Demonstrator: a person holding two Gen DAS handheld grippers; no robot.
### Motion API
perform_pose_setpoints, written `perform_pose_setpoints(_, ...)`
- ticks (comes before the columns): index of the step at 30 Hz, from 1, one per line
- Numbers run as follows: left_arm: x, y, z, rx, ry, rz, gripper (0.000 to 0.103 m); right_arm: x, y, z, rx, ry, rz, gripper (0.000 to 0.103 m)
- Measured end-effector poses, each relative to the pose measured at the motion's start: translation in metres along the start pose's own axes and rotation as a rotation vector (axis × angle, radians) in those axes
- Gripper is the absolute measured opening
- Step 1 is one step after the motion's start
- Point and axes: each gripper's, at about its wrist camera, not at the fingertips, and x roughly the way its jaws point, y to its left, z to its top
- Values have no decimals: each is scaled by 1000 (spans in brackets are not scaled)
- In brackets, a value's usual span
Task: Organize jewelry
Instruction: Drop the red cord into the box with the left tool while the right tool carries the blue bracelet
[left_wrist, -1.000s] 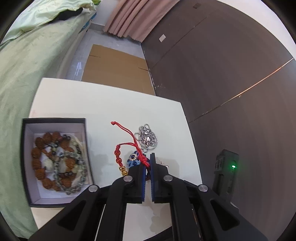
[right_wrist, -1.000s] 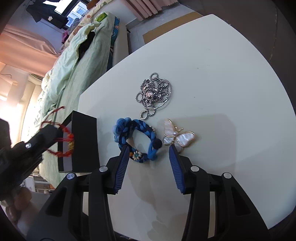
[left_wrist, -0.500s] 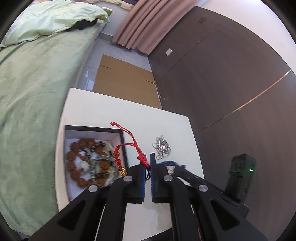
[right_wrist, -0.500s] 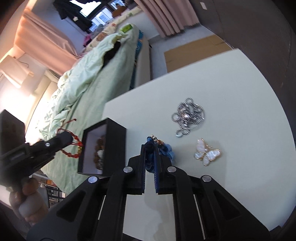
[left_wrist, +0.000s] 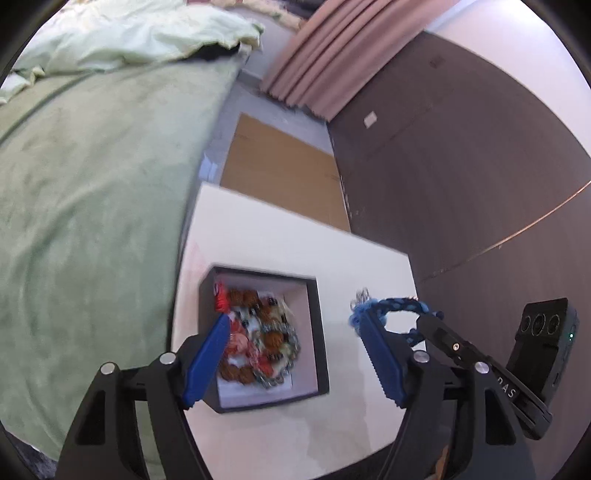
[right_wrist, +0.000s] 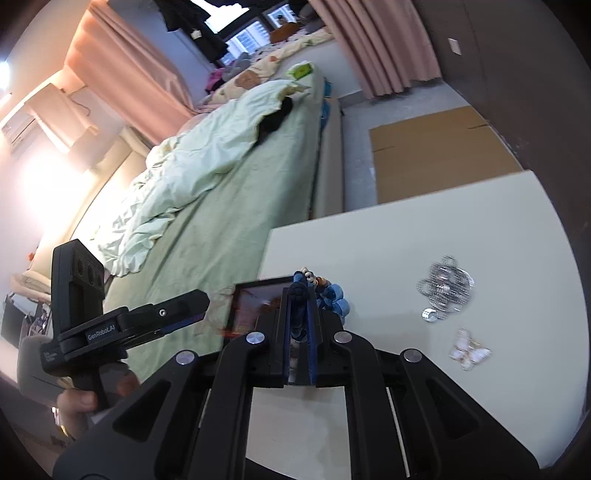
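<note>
A black jewelry box (left_wrist: 317, 332) with a white lining sits on the white table (left_wrist: 266, 243) and holds bead bracelets (left_wrist: 273, 338). My left gripper (left_wrist: 291, 347) is open right above the box. The red cord bracelet (left_wrist: 236, 332) lies in the box by my left finger. My right gripper (right_wrist: 300, 306) is shut on a blue braided bracelet (right_wrist: 334, 297), held above the table beside the box (right_wrist: 258, 299); the bracelet also shows in the left wrist view (left_wrist: 395, 306). A silver chain necklace (right_wrist: 445, 288) and a pearl butterfly brooch (right_wrist: 469, 350) lie on the table to the right.
A green bed (left_wrist: 92, 206) borders the table on the left. Flat cardboard (left_wrist: 284, 177) lies on the floor beyond the table. A dark wood wall (left_wrist: 461, 177) runs along the right side.
My left gripper moved over the box and opened, dropping the red cord bracelet into it. My right gripper closed on the blue braided bracelet, lifted it and carried it toward the box.
</note>
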Motion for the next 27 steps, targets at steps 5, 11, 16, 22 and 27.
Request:
perform_pose_setpoints(5,-13,8,8,-24,-31,-25,70,13,22,-4,-34,16,86,9)
perform_pose_setpoints(11,-15,22,18,-67,-43,-1,70,29,33,-17,-53,51,144,10)
perform_pose_setpoints(16,-17,27,20,-85,-57,6,83,34,33,-21,-54,90,139,37)
perform_pose_setpoints(22,-17,18,19,-46,-65,22,91,18,17,-24,-13,59,96,80)
perform_pose_setpoints(27,-13,8,17,-23,-59,15,94,-2,-5,-18,32,32,-13,80)
